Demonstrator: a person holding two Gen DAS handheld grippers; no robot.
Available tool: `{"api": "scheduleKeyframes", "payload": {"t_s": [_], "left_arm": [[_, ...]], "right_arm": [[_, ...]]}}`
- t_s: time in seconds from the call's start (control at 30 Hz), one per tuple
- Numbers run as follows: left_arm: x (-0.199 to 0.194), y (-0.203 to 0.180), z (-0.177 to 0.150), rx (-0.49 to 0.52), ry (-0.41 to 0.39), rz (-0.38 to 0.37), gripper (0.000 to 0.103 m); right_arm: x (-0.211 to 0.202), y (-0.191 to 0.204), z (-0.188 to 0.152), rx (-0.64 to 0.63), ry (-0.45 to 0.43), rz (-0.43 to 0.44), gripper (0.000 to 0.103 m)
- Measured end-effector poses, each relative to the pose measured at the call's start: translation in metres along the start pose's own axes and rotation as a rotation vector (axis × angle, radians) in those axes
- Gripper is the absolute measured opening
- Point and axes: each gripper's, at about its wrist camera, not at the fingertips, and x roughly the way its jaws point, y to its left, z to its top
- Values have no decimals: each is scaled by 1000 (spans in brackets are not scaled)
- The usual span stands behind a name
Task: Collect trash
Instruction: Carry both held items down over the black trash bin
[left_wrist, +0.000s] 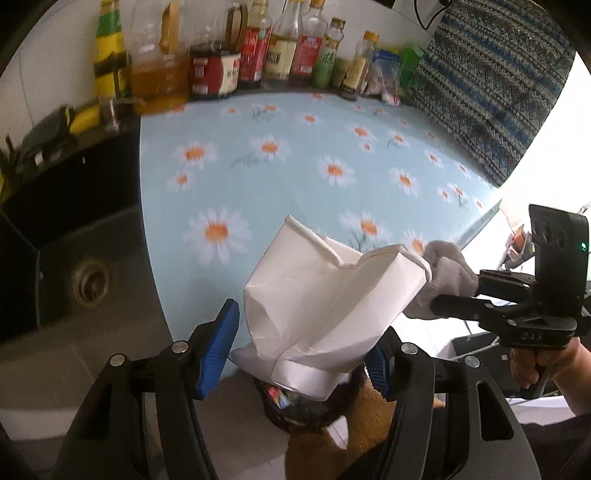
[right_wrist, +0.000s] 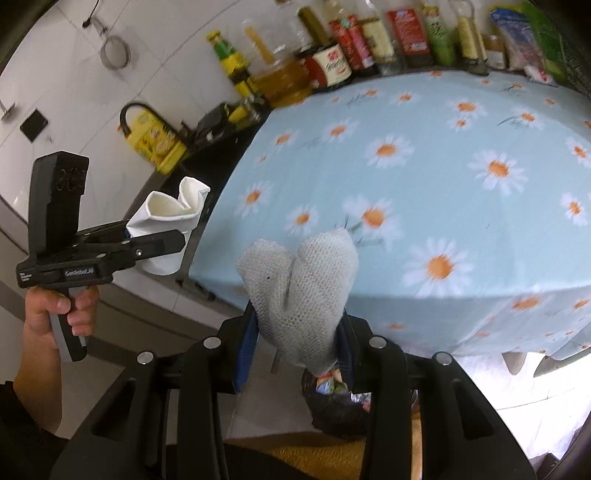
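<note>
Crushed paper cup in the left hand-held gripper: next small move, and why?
Probably carry it a little further, to sit squarely over the trash bin, then open. The left hand-held gripper is clamped on the crushed paper cup, whose base already hangs above the bin's rim beside the daisy-print tablecloth. The right hand-held gripper holds a knitted glove over the same bin.

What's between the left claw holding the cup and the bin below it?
Nothing. In the left wrist view the crushed paper cup in the left claw hangs above the trash bin, with only air between.
</note>
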Motion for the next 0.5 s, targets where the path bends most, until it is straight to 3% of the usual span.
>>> {"api": "scheduleKeyframes", "payload": {"t_s": [0.27,0.5], "left_arm": [[10,-9,-51,-83,75,-47,60],[58,-21,-85,-127,187,-80,60]], "right_arm": [[17,-5,-32,11,100,-15,39],[49,-15,-64,13,206,-24,39]]}}
